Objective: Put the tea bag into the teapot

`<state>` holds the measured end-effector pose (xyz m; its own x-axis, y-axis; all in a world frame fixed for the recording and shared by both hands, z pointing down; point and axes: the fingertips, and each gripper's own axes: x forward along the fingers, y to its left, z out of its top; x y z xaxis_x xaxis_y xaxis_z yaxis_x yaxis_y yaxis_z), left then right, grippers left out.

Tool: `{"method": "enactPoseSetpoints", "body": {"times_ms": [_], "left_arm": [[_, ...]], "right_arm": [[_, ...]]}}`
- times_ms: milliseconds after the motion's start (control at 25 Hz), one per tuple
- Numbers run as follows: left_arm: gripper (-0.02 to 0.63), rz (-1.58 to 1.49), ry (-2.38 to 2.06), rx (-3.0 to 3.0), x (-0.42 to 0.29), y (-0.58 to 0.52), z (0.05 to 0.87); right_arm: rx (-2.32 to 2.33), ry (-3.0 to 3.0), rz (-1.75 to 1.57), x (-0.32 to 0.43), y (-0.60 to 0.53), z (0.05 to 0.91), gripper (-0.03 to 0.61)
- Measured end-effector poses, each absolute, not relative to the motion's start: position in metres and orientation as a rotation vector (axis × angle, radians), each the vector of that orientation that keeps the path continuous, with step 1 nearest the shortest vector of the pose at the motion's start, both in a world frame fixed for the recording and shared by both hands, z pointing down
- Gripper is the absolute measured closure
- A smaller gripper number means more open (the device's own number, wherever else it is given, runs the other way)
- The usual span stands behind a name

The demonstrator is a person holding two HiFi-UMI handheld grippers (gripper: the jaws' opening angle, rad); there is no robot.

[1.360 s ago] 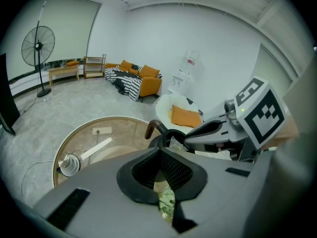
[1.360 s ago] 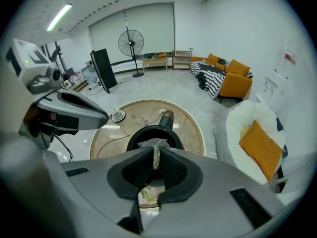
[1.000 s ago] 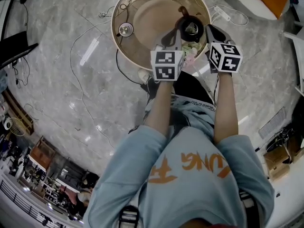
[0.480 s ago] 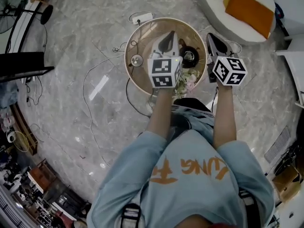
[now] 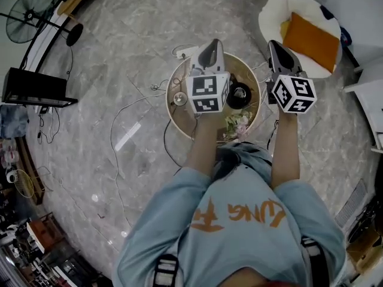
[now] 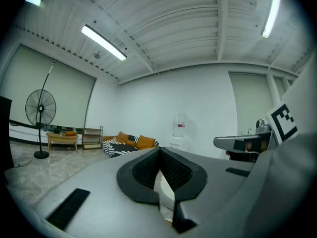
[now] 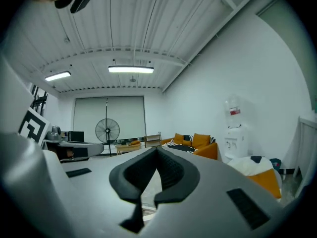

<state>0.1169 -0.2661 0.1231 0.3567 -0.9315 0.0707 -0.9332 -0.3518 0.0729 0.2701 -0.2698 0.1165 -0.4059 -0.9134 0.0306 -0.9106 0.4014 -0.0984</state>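
The dark teapot (image 5: pixel 239 92) stands on a small round table (image 5: pixel 179 115) far below, next to a small metal piece (image 5: pixel 179 97) and a bunch of flowers (image 5: pixel 238 123). No tea bag shows in any view. My left gripper (image 5: pixel 210 43) and right gripper (image 5: pixel 276 45) are held high above the table, pointing level out into the room. The left gripper view shows the left gripper (image 6: pixel 159 152) with its tips together and nothing between them. The right gripper (image 7: pixel 157 152) looks the same in its own view, shut and empty.
A white beanbag with an orange cushion (image 5: pixel 311 37) lies beyond the table at right. Cables (image 5: pixel 119 136) trail over the marble floor. A standing fan (image 5: pixel 24 8) and a black screen (image 5: pixel 36 88) are at left. An orange sofa (image 6: pixel 131 142) and water dispenser (image 7: pixel 233 128) stand by the far wall.
Both grippers have risen from just over the teapot to well above the table. The table now looks smaller and farther below as the view pulled up and back.
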Motion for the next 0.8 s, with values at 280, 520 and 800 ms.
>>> {"method": "enactPoseSetpoints", "body": {"times_ms": [280,520,800], "left_arm": [[0.589,-0.086,-1.769,2.559,0.105,-0.252,0.079],[0.589,-0.051,-1.723,2.594,0.118,-0.252,0.080],[0.589,-0.045,-1.748,2.597,0.122,-0.256,0.075]], "right_arm": [[-1.741,2.420,-0.045,0.312,-0.254,0.066,0.566],[-1.722,2.493,0.038,0.290,-0.253,0.068,0.566],[-1.740,2.504,0.065,0.298,-0.252,0.066,0.566]]}}
